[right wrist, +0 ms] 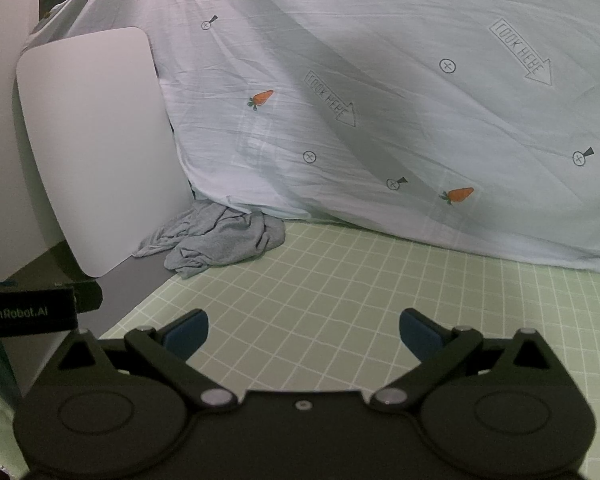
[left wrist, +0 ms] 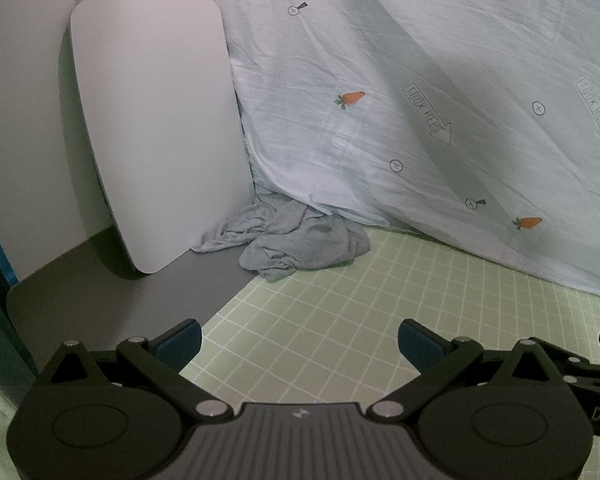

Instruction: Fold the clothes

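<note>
Both hand-held grippers, left [left wrist: 299,343] and right [right wrist: 303,334], hover spread wide and empty over a green checked mat [left wrist: 360,308]. Beyond, a crumpled grey garment [left wrist: 296,242] lies at the mat's far edge, between a leaning white board [left wrist: 152,128] and a carrot-print sheet [left wrist: 420,80]. Only the right view shows a black "GenRobot.AI" block [right wrist: 28,312].

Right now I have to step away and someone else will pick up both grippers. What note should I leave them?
Left gripper: open, empty, above the green checked mat.
Right gripper: open, empty, also above the mat.
The only garment in view, a grey one, lies crumpled at the mat's far edge, partly on the grey surface, against the carrot-print sheet and beside the leaning white board.
Done: nothing folded.
Left: fetch the garment, spread it on the mat, fold it.
</note>
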`<state>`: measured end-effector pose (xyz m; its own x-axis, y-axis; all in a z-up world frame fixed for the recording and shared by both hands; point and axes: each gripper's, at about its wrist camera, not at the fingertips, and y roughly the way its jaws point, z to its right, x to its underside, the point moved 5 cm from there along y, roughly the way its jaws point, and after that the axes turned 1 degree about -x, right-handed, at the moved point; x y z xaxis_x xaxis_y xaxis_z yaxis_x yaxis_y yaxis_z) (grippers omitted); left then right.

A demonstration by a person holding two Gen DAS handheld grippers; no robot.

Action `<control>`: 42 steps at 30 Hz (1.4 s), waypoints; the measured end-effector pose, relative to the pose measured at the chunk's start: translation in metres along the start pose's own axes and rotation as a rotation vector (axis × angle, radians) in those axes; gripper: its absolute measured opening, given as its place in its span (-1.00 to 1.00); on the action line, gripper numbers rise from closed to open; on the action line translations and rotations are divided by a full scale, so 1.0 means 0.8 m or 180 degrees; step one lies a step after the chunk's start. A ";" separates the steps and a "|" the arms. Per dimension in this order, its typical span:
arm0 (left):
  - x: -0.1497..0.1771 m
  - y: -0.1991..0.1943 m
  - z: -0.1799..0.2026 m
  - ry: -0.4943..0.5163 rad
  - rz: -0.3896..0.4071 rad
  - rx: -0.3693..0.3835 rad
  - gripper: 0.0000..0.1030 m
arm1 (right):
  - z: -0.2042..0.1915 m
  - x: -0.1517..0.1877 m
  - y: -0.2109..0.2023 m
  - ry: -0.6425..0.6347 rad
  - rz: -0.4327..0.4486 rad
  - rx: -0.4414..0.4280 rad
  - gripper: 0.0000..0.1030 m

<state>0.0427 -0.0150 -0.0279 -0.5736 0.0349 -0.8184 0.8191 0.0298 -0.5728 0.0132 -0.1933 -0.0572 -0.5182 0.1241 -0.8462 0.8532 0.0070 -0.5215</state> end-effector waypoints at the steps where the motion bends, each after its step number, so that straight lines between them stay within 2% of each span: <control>1: 0.000 0.000 -0.001 0.0002 0.0000 0.0003 1.00 | 0.000 0.000 0.000 -0.0001 -0.0001 -0.0001 1.00; 15: 0.004 0.010 0.006 0.0015 -0.0088 0.0046 1.00 | 0.003 0.004 0.008 0.0048 -0.0081 0.0058 1.00; 18: 0.003 0.018 0.006 0.0017 -0.0132 0.0054 1.00 | 0.008 0.003 0.017 0.0108 -0.0144 0.0027 1.00; 25: -0.004 0.052 0.009 0.0047 -0.0245 0.0064 1.00 | 0.015 -0.017 0.049 0.0013 -0.0217 0.0144 1.00; 33: -0.022 0.131 -0.001 -0.0003 -0.0446 -0.0016 1.00 | 0.024 -0.055 0.119 -0.0076 -0.0317 0.0276 1.00; 37: -0.038 0.188 -0.016 -0.0028 -0.0564 -0.0090 1.00 | 0.020 -0.075 0.175 -0.0118 -0.0405 0.0305 1.00; 42: -0.058 0.284 -0.039 -0.0084 -0.0771 -0.0215 1.00 | 0.005 -0.095 0.271 -0.0163 -0.0566 0.0331 1.00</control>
<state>0.2558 0.0215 -0.1185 -0.7520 -0.0075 -0.6592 0.6552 0.1010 -0.7486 0.2378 -0.2055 -0.1063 -0.6646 0.0795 -0.7429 0.7388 -0.0786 -0.6693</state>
